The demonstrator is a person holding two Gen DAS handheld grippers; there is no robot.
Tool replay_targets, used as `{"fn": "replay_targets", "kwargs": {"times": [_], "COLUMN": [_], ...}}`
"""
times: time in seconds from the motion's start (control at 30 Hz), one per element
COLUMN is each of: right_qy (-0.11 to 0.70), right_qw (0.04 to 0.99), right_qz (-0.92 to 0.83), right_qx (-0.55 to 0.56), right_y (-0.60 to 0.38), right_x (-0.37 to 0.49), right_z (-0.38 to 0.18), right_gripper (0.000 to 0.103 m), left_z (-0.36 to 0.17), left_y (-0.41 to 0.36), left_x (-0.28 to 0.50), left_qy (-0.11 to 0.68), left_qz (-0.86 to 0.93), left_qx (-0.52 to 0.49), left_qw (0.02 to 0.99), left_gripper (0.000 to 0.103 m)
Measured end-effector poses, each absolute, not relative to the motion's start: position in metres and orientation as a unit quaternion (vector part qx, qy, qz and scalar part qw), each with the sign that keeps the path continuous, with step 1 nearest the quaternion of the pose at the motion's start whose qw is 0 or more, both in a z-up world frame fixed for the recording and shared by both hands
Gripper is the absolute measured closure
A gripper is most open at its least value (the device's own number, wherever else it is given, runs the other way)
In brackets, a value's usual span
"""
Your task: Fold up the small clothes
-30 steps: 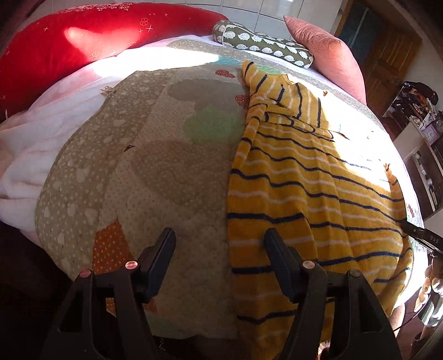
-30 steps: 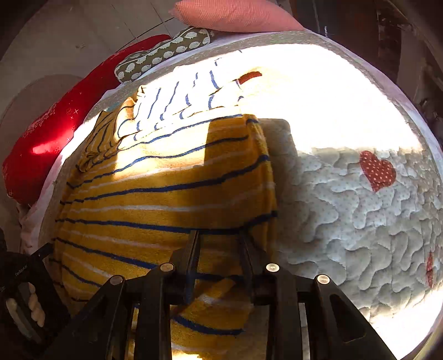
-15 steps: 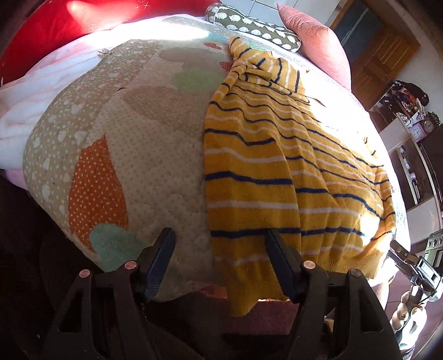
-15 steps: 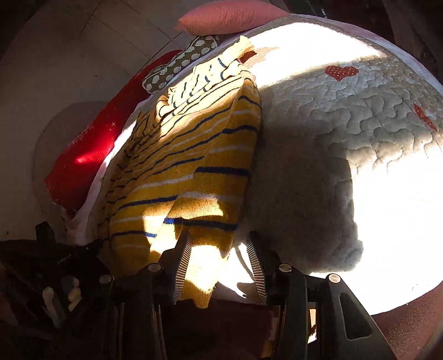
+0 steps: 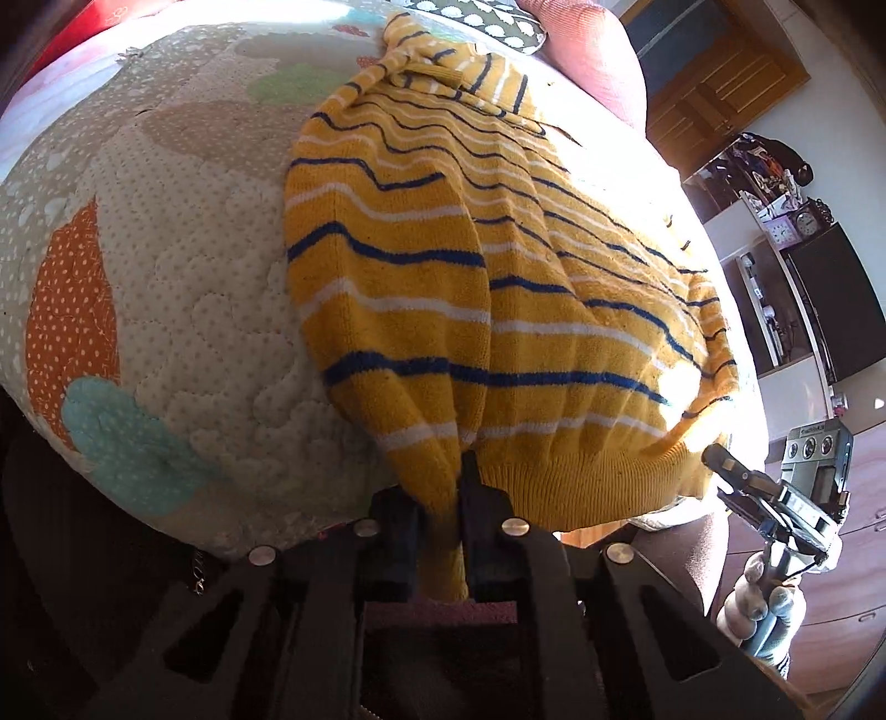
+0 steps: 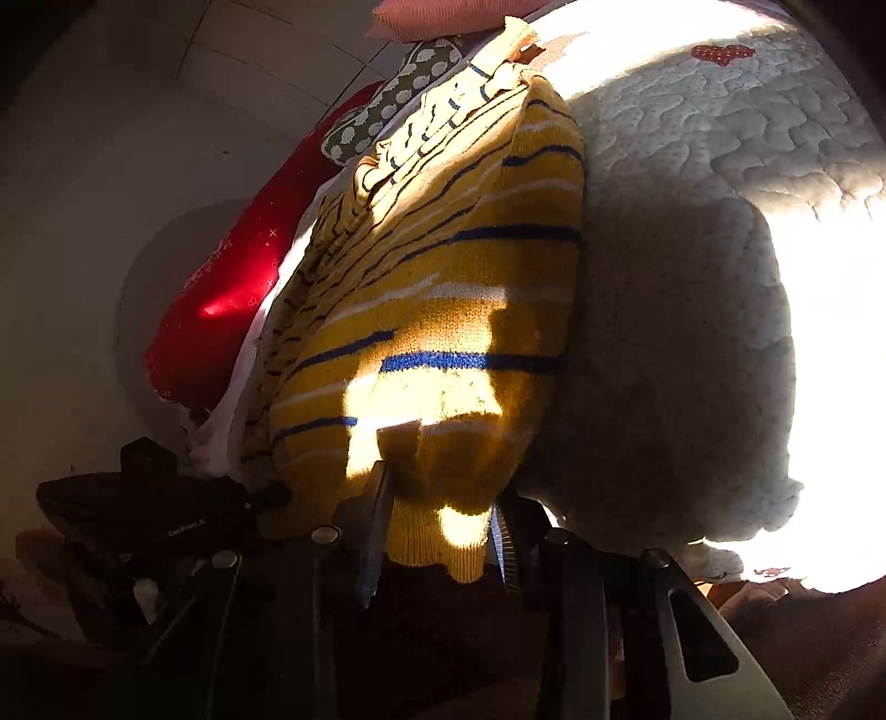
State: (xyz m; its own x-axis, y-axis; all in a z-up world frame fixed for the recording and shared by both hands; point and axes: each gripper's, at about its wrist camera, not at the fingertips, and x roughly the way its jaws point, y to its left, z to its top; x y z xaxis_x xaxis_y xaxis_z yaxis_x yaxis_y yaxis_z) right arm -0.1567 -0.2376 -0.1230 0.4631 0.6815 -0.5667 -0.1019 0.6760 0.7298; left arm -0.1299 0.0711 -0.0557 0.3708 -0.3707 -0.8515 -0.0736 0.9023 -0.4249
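The striped sweater (image 5: 498,266) lay on the quilt (image 5: 183,288), its hem at the near edge and its collar toward the far side. Bare quilt stretched to its left and right. Beyond the collar a dotted cushion (image 5: 487,19) and a ribbed pillow (image 5: 598,61) sat at the far edge. The left gripper (image 5: 459,498) met the hem's near-left corner, the right gripper (image 6: 437,531) its near-right corner. A shelf with a clock (image 5: 805,221) stood far right.
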Motion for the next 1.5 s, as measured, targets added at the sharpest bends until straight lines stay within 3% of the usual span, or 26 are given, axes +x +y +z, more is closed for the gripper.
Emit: {"fn": "replay_targets", "kwargs": {"times": [0.37,0.57,0.8,1.17,1.5], "right_qy": [0.369,0.330,0.320,0.386,0.420], "right_qw": [0.797,0.819,0.839,0.824,0.806], "right_qz": [0.312,0.317,0.283,0.192,0.143], "right_qx": [0.363,0.348,0.338,0.368,0.393], "right_y": [-0.243,-0.241,-0.240,-0.254,-0.257], "right_x": [-0.140,-0.073,0.029,0.188,0.262], "right_z": [-0.050,-0.001,0.033,-0.012,-0.068], "right_gripper": [0.095,0.095,0.095,0.095,0.094], "left_z": [0.042,0.079,0.083,0.035,-0.005], "left_y": [0.084,0.092,0.083,0.086,0.098], "left_x": [-0.112,-0.036,0.078,0.234,0.299], "left_qy": [0.465,0.434,0.442,0.488,0.505], "left_qz": [-0.118,-0.099,-0.067,-0.021,0.039], "left_qx": [-0.201,-0.201,-0.188,-0.190,-0.164], "left_qw": [0.854,0.873,0.875,0.852,0.847], "left_gripper": [0.092,0.092,0.092,0.092,0.092]}}
